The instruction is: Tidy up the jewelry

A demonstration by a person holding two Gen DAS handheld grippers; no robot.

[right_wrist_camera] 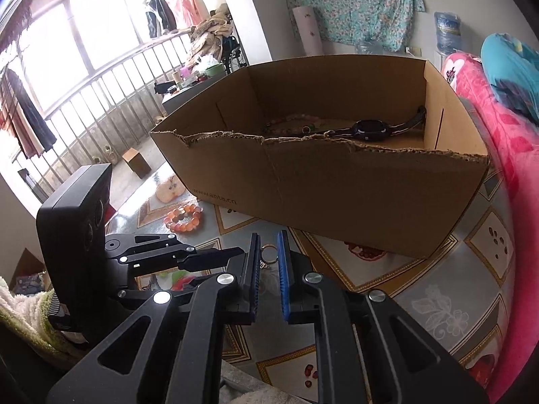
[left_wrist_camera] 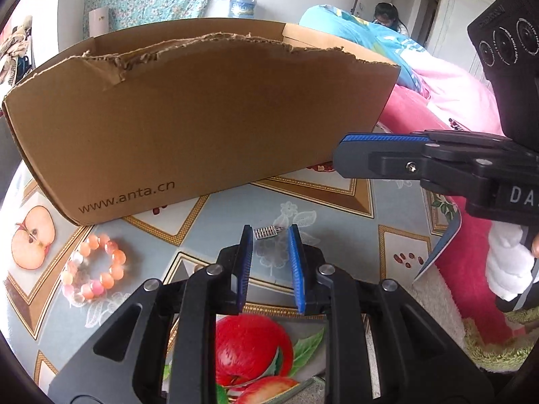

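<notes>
we see two hand-held grippers near a torn cardboard box (right_wrist_camera: 337, 181) on a fruit-print tablecloth (left_wrist_camera: 337, 235). the left gripper (left_wrist_camera: 270, 235) stands narrowly parted over a small silver charm (left_wrist_camera: 267, 232), which lies on the cloth between the tips; its pads do not appear to press on it. the right gripper (right_wrist_camera: 268, 252) is nearly closed around a thin ring (right_wrist_camera: 268, 254); whether it truly pinches the ring we cannot tell. a watch (right_wrist_camera: 370, 129) and a bead strand (right_wrist_camera: 293, 123) already lie in the box, and an orange bead bracelet (left_wrist_camera: 94, 269) waits on the cloth. we judge the risks thus: the flat charm may slide away under closing pads, and the ring may slip out during the lift over the box's ragged edge.
</notes>
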